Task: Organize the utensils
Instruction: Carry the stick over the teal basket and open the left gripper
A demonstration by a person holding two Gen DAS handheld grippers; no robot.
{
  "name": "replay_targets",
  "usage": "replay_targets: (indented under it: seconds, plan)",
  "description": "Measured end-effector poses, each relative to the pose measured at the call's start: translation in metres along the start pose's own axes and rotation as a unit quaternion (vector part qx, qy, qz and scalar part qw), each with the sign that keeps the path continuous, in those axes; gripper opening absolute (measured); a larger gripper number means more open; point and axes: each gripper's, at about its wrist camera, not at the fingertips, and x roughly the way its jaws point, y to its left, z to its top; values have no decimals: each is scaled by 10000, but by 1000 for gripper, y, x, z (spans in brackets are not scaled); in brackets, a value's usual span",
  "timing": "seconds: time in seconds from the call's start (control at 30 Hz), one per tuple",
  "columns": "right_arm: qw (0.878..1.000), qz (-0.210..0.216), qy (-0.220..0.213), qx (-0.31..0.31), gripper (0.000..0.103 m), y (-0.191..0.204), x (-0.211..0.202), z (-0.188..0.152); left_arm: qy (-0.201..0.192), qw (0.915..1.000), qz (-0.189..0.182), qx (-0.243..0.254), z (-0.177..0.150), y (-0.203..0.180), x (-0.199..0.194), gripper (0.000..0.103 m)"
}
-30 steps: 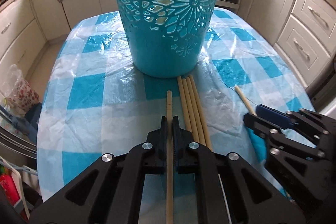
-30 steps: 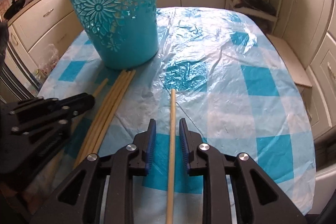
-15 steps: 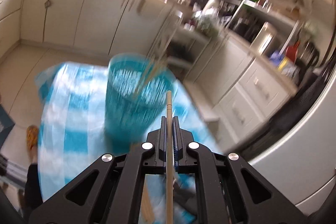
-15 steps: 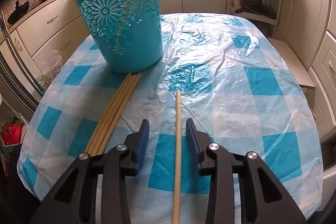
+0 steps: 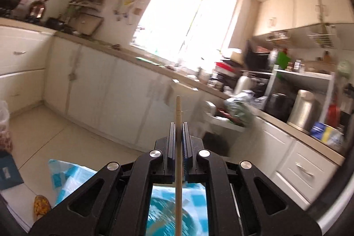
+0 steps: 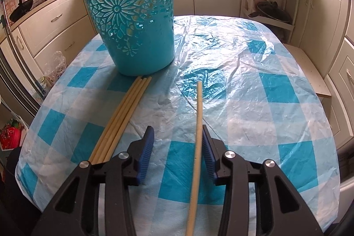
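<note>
- Left tongs (image 5: 178, 125): pressed together, pinching a wooden stick (image 5: 178, 147) along the centre line. The stick tip projects past the fingertips toward 12 o'clock.
- Left wrist view: aimed up and away from the bench, at the cabinets (image 5: 106, 90) and the bright window (image 5: 188, 19). Only a corner of the checked cloth (image 5: 66, 174) shows low at 7 o'clock, with a blurred teal shape below the tongs.
- Right tongs (image 6: 177, 141): spread, pinching nothing. A single stick (image 6: 198, 125) lies on the bench between the fingers, just beside the right pad (image 6: 208, 154); contact cannot be told.
- Right wrist view only: the teal basket (image 6: 132, 14) stands upright at 11 o'clock. Four sticks (image 6: 124, 112) lie side by side at 10 o'clock, their far ends reaching the basket base.
- Open room: bare cloth (image 6: 254, 81) extends from 12 to 3 o'clock up to the rounded bench edge (image 6: 331, 147); the left edge lies near the four sticks.
</note>
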Motion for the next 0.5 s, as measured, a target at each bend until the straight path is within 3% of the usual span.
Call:
replay_targets:
  seconds: [0.17,0.5]
  plan:
    - [10000,-2,0,-9,43,0,0,0,66,9993,372,-16,-20,15,33,5]
    - [10000,-6,-2,-13,45,2,1,1,465,9971,507,317,-55,20,35,5]
